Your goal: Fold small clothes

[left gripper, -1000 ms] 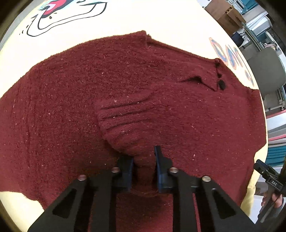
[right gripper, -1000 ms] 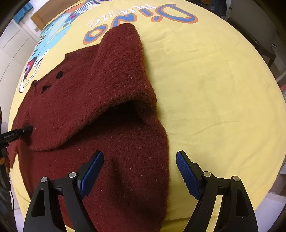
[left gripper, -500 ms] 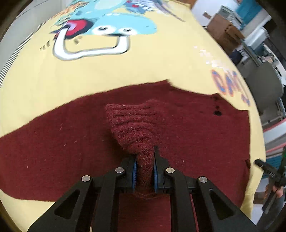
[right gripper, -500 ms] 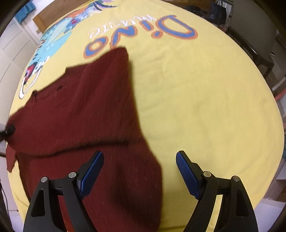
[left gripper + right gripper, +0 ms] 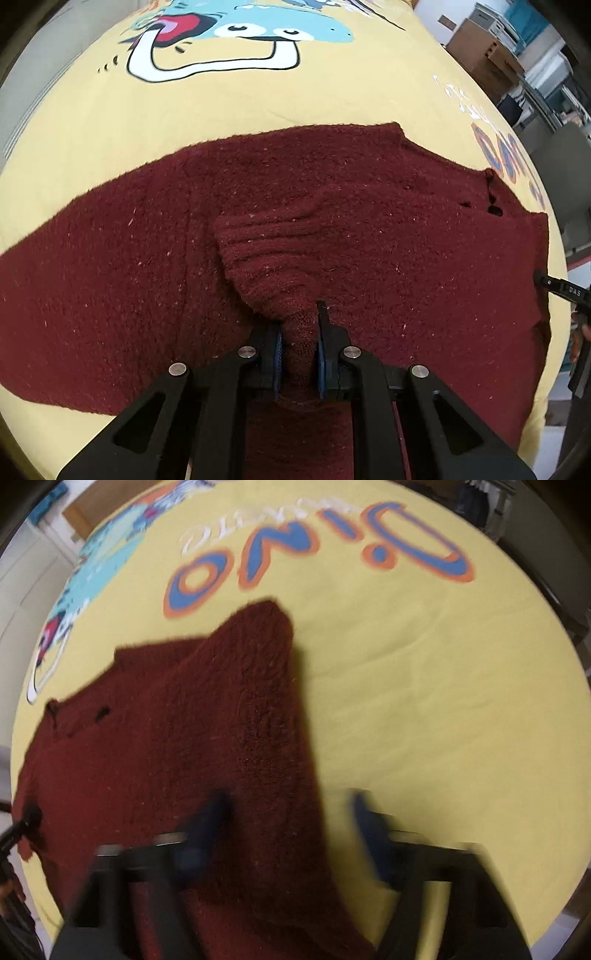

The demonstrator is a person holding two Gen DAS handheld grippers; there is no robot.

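Yellow dinosaur-print sheet (image 5: pixel 258 107): our left gripper (image 5: pixel 298 354) clenches the maroon sweater (image 5: pixel 406 258) sleeve cuff (image 5: pixel 266 258) folded inward; right gripper (image 5: pixel 288 834) spread, empty; folding half-finished.

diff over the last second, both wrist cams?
Left claw, shut on the ribbed cuff, lifted the sleeve up and laid it back across the sweater. Right claw moved in over the sweater's edge, open throughout. Yellow sheet unchanged.
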